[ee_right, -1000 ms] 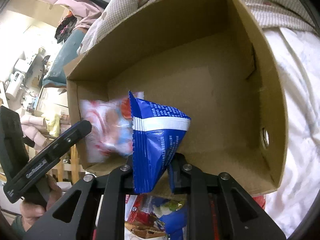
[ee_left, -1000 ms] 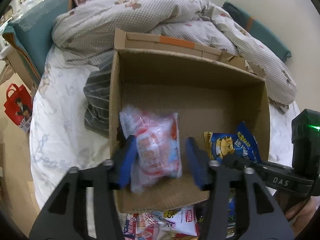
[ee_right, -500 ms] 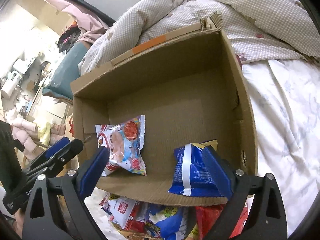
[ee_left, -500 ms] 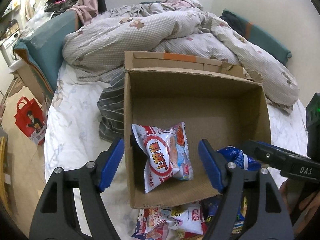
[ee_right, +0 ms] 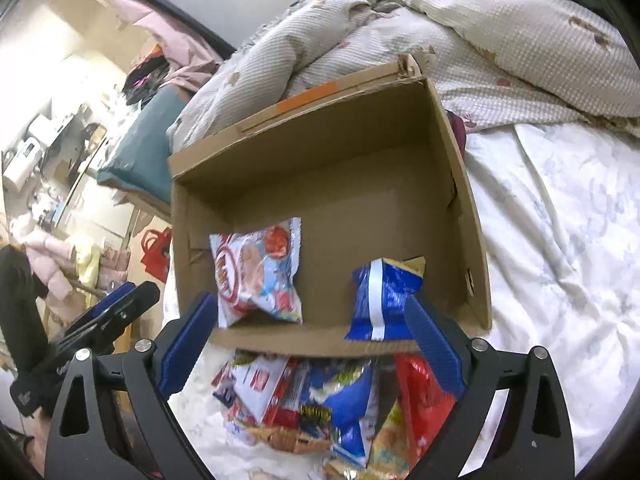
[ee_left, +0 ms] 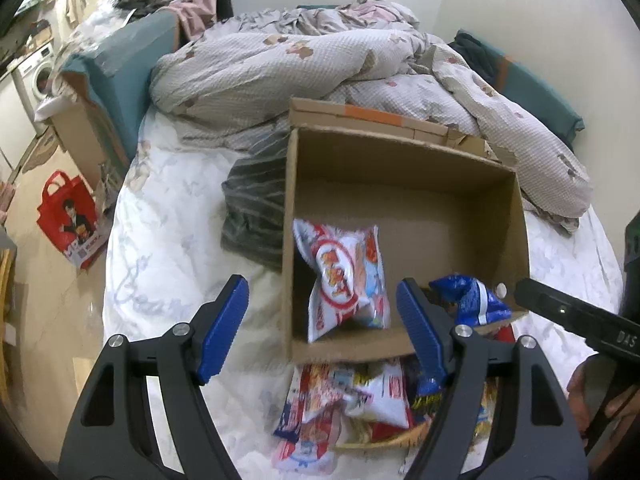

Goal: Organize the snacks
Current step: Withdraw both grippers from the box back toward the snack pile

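On a bed, an open box (ee_left: 404,184) sits upright so snacks can be dropped in from above. Two packets lie inside against its near wall: a white packet (ee_left: 346,280) on the left, a blue packet (ee_right: 382,300) on the right, well apart, one on each gripper's side. Both the left gripper (ee_left: 322,326) and right gripper (ee_right: 310,338) hover with jaws spread wide, holding nothing. More snacks form a pile (ee_right: 320,404) just outside that wall, within easy reach.
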Tool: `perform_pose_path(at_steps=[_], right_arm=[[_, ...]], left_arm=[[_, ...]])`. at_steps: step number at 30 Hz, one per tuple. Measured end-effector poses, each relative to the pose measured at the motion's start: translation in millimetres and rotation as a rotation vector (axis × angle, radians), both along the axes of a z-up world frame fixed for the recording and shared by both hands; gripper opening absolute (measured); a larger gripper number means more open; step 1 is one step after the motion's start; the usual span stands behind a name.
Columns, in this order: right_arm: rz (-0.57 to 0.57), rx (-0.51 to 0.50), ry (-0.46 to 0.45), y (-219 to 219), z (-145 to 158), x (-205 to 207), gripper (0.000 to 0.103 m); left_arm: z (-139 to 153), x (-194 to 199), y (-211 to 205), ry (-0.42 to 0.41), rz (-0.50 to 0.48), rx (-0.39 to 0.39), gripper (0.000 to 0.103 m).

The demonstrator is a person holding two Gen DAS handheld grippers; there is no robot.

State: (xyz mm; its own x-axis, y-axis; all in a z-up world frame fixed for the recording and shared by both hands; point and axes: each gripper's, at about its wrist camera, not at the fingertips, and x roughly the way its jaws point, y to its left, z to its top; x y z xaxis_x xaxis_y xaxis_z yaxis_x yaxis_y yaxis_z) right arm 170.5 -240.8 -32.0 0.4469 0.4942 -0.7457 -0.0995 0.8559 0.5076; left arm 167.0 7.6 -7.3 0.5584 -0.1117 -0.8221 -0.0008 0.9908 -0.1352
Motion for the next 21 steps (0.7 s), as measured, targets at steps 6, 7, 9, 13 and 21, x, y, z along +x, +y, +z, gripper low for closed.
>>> perform_pose_path(at_steps=[6,7,9,13,21], right_arm=[[0.011,-0.027,-0.008,-6,7,-29,0.097],[0.008,-0.026,-0.007,-8,7,-33,0.097],[-0.004,-0.019,0.001,-13,6,-41,0.097],[-0.024,-0.008,0.022,-20,4,-57,0.097],[-0.072,-0.028,0.035,-30,1,-75,0.097]], left_arm=[[2,-24,10,0.012,0.012,-0.001,0.073],[2,-29,12,0.013,0.014,-0.001,0.073],[2,-36,15,0.016,0.025,0.002,0.073],[3,-50,20,0.012,0.041,0.003,0.073],[0,-72,39,0.022,0.119,0.019,0.073]])
